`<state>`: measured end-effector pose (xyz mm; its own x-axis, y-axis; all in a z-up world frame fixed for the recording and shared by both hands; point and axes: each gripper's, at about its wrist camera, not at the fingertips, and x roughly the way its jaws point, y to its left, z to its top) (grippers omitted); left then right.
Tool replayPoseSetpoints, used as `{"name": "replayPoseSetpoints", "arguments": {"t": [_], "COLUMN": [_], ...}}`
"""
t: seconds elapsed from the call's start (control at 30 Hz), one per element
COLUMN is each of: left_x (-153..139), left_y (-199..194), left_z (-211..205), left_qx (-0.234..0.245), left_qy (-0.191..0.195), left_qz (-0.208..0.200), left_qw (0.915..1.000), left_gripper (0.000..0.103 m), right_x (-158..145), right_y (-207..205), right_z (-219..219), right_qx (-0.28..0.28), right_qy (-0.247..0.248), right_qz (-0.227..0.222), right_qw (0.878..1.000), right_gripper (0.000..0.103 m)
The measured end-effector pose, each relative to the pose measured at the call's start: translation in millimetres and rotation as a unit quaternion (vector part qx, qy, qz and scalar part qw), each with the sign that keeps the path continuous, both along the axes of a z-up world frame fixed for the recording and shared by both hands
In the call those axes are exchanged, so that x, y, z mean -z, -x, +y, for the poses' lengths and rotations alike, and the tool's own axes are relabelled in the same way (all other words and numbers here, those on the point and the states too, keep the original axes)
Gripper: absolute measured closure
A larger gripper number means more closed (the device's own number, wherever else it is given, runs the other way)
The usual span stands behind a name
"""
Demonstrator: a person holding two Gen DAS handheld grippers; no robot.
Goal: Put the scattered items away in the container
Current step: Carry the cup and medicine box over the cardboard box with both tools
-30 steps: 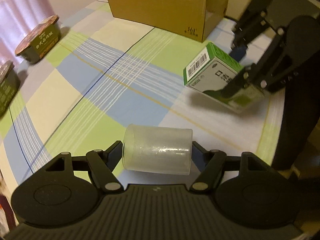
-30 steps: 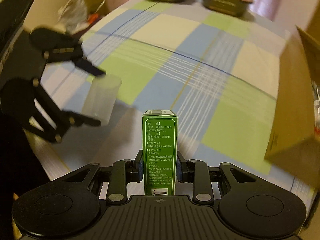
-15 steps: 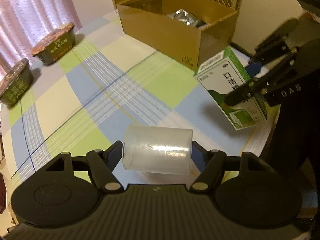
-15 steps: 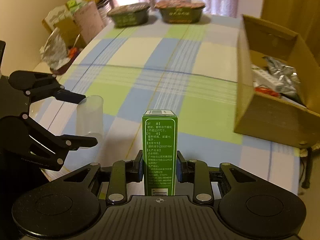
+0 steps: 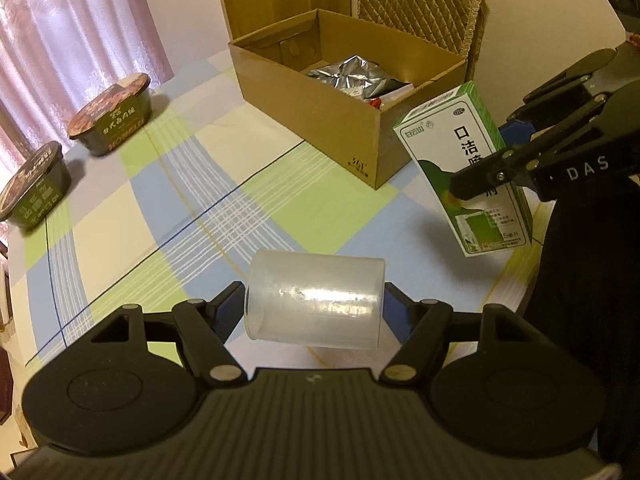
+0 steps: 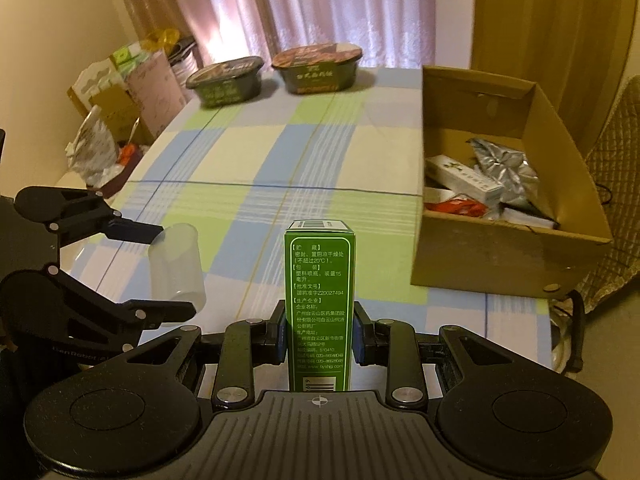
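Note:
My left gripper [image 5: 315, 300] is shut on a clear plastic cup [image 5: 314, 300] held sideways above the checked tablecloth. From the right wrist view the same cup [image 6: 176, 268] and left gripper [image 6: 168, 270] appear at the left. My right gripper [image 6: 320, 334] is shut on an upright green and white medicine box [image 6: 319, 304]; the box [image 5: 468, 164] hangs in the air at the right of the left wrist view, just short of the cardboard box. The open cardboard box [image 5: 304, 92] [image 6: 500, 256] holds a silver foil bag [image 5: 348, 74] [image 6: 504, 168] and small packets.
Two dark instant-noodle bowls [image 5: 112, 110] [image 5: 34, 184] stand at the table's far side, near the pink curtains [image 6: 320, 8]. A padded chair [image 5: 420, 4] stands behind the cardboard box. Bags and cartons [image 6: 120, 100] pile up beside the table's left edge.
Both grippers have risen with their loads and tilted up; the cardboard box's inside now shows in both views. The medicine box has moved nearer the cardboard box.

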<state>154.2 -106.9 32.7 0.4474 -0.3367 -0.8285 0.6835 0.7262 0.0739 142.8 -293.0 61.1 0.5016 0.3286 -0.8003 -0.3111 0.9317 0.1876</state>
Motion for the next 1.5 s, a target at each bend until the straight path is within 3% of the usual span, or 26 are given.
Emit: {"name": "replayPoseSetpoints", "arguments": {"t": [0.53,0.97,1.23,1.5], "left_x": [-1,-19,-31,-32], "left_y": [-15,-39,-67,-108], "left_z": [-36,-84,-133,-170], "left_qx": [0.019,0.021,0.040,0.022], "left_qy": [0.005,0.044,0.060,0.086], "left_qz": [0.001,-0.013,-0.036,-0.036], "left_qw": [0.9998,0.9987,0.9968,0.9954], "left_gripper": [0.034,0.034,0.034,0.034], "right_x": [8,-3,-30,-43], "right_y": [1,-8,-39,-83], "right_z": [-33,-74,-113,-143], "right_qx": [0.035,0.074,0.091,0.093], "right_qy": [-0.010,-0.016,0.003,0.027], "right_qz": [0.005,-0.017,-0.054,-0.075], "right_qw": [0.999,0.997,0.994,0.992], "right_gripper": [0.070,0.070,0.070,0.070]}}
